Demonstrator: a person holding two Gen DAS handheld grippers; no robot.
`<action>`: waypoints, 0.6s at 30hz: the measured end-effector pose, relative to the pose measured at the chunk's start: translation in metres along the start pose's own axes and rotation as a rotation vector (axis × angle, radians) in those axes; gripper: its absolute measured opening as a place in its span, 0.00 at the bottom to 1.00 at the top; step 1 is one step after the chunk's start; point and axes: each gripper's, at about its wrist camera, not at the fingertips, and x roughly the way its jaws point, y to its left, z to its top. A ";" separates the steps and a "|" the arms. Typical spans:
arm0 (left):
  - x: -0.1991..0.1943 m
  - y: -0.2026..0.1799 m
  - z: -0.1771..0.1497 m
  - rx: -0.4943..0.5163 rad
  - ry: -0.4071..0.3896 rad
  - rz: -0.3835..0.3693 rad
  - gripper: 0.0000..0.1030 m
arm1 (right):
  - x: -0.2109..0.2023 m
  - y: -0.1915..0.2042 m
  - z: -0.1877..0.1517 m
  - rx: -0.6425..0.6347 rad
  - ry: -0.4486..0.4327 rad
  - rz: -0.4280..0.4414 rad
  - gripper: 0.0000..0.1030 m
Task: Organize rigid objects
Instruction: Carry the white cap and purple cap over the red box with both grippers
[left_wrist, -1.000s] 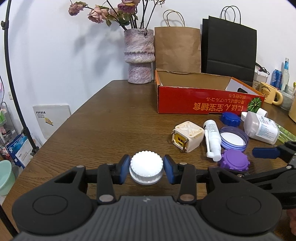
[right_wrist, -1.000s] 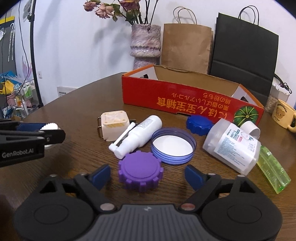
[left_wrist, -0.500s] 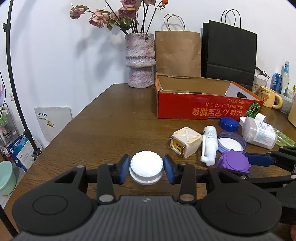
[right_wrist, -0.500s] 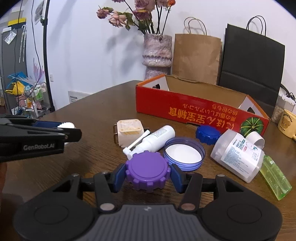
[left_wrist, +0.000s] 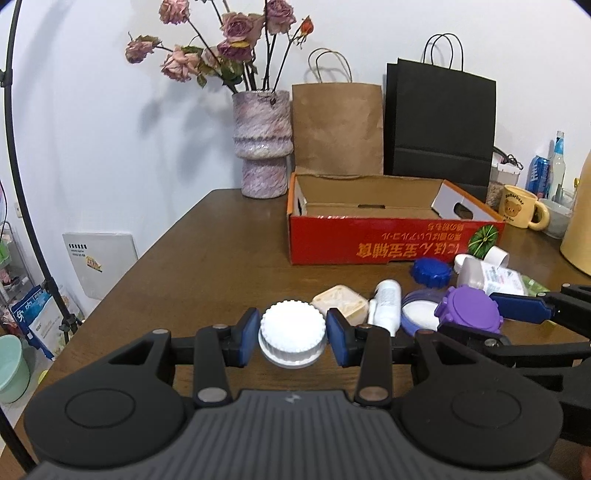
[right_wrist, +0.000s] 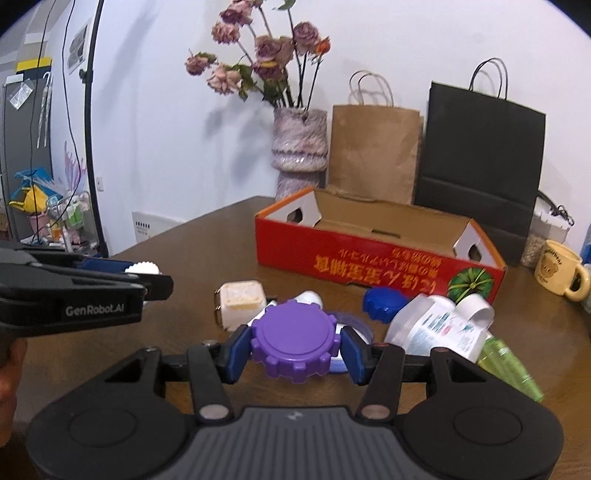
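Note:
My left gripper (left_wrist: 292, 338) is shut on a white ribbed cap (left_wrist: 291, 332) and holds it above the wooden table (left_wrist: 207, 266). My right gripper (right_wrist: 295, 350) is shut on a purple toothed lid (right_wrist: 295, 341), lifted above the table; it also shows in the left wrist view (left_wrist: 468, 309). An open red cardboard box (left_wrist: 391, 240) stands behind. On the table lie a cream cube (right_wrist: 242, 299), a white spray bottle (left_wrist: 386, 301), a blue-rimmed lid (left_wrist: 419, 315), a dark blue cap (right_wrist: 384, 300), a white labelled bottle (right_wrist: 437, 326) and a green bottle (right_wrist: 509, 369).
A vase with dried roses (left_wrist: 263, 142), a brown paper bag (left_wrist: 337, 127) and a black bag (left_wrist: 439, 125) stand at the table's back. A yellow bear mug (left_wrist: 519, 210) is at the right. A black stand pole (left_wrist: 22, 192) rises at the left.
The right gripper closed on the purple lid and lifted it off the table. Both grippers have risen with their caps.

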 end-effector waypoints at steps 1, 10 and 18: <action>-0.001 -0.002 0.002 -0.001 -0.003 -0.002 0.40 | -0.001 -0.002 0.002 0.002 -0.009 -0.005 0.50; 0.007 -0.020 0.027 -0.002 -0.026 -0.019 0.40 | -0.001 -0.027 0.019 0.029 -0.051 -0.052 0.50; 0.026 -0.034 0.051 -0.001 -0.049 -0.022 0.40 | 0.007 -0.047 0.038 0.035 -0.091 -0.085 0.50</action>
